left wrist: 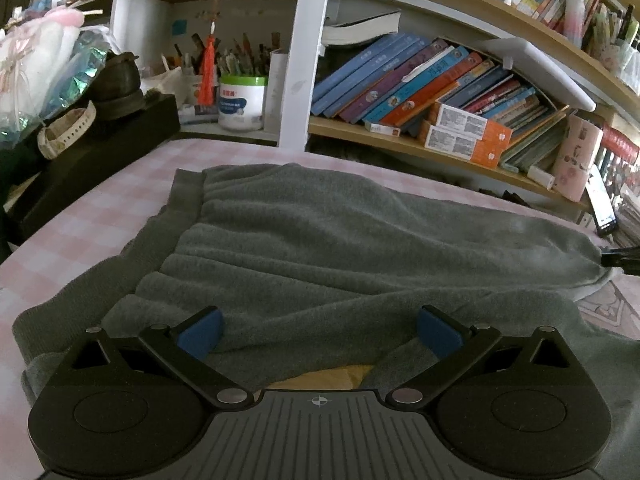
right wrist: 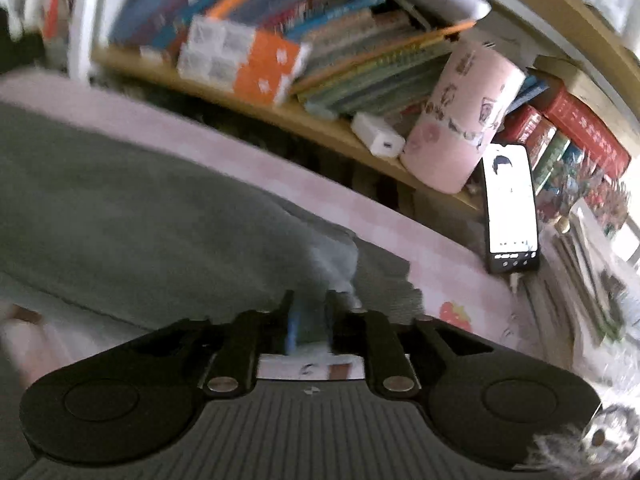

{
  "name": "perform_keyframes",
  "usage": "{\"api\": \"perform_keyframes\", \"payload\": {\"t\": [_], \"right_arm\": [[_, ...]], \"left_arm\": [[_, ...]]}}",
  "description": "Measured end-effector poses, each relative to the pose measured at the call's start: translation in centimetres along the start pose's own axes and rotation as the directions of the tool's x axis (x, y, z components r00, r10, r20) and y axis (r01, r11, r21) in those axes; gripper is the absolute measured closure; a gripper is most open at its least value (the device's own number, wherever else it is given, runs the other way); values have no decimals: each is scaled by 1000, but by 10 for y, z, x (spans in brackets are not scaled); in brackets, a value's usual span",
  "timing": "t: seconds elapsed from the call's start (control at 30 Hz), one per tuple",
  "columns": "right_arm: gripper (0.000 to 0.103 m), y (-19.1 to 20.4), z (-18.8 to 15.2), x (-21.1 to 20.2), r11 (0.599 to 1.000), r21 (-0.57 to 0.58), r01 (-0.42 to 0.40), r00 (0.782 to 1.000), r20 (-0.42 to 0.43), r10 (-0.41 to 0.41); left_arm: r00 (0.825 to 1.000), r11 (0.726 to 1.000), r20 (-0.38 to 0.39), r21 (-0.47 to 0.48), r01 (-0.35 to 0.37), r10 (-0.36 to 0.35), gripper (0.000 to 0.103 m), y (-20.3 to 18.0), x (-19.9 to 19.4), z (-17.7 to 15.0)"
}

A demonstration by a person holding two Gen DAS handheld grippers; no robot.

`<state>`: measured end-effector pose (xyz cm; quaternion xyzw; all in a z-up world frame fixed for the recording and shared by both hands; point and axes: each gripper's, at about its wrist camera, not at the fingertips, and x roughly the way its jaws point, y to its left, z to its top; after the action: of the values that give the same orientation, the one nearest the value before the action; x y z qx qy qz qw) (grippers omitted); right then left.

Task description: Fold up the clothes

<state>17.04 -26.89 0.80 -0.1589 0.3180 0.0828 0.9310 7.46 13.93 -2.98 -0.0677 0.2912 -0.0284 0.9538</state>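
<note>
Your left gripper [left wrist: 320, 334] sits at the near edge of the scene with its blue-padded fingers [left wrist: 200, 338] spread wide apart. Nothing is between them; they rest low over the near part of the grey garment [left wrist: 320, 240], and whether the pads touch the cloth cannot be told. Between the finger bases, a patch of yellow fabric [left wrist: 340, 374] shows just beside the garment's near edge.

Your right gripper [right wrist: 310, 326] has its fingers drawn close together, pinching a bunched corner of the grey garment [right wrist: 140, 208]. In the left wrist view, this corner appears at the far right, where the cloth is pulled to a point against a black fingertip [left wrist: 624, 258].

The garment is thick, fleecy, dark grey cloth. It lies spread across the pink checked tablecloth [left wrist: 100, 208], running from the near left to the right. A ribbed band [left wrist: 188, 196] runs along its left edge, and soft gathers fan out from that band. Long diagonal creases cross the middle.

Beyond the garment, a phone [right wrist: 510, 208] with a lit screen leans at the far right, next to a pink patterned cup [right wrist: 460, 120]. A bookshelf [left wrist: 440, 152] of leaning books fills the far side. The right wrist view is motion-blurred.
</note>
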Motion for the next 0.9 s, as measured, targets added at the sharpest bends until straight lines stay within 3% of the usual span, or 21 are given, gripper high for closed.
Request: {"api": "perform_keyframes", "payload": {"t": [0.27,0.5,0.63,0.8,0.9], "right_arm": [[73,31,-49,-108,997,-33,-73,994,79,76],[74,32,-111,-150,999,14,-41,998,-52,41],[75,40,-141,-170,998,-9,-57,996,-63,56],[75,28,-160,-194,997,3,-78,992,-102,78],[65,13,-175,-205,996,66,-67,992,-105,74]], "left_arm": [[1000,1000,5,-16,18,-18,0,3,-1,0],[999,997,34,-68,41,-38,0,11,-4,0],[996,993,93,-116,-2,13,0,20,-12,0],[984,981,168,-193,-32,65,0,41,-48,-6],[976,977,199,-208,-48,90,0,50,-73,-13]]}}
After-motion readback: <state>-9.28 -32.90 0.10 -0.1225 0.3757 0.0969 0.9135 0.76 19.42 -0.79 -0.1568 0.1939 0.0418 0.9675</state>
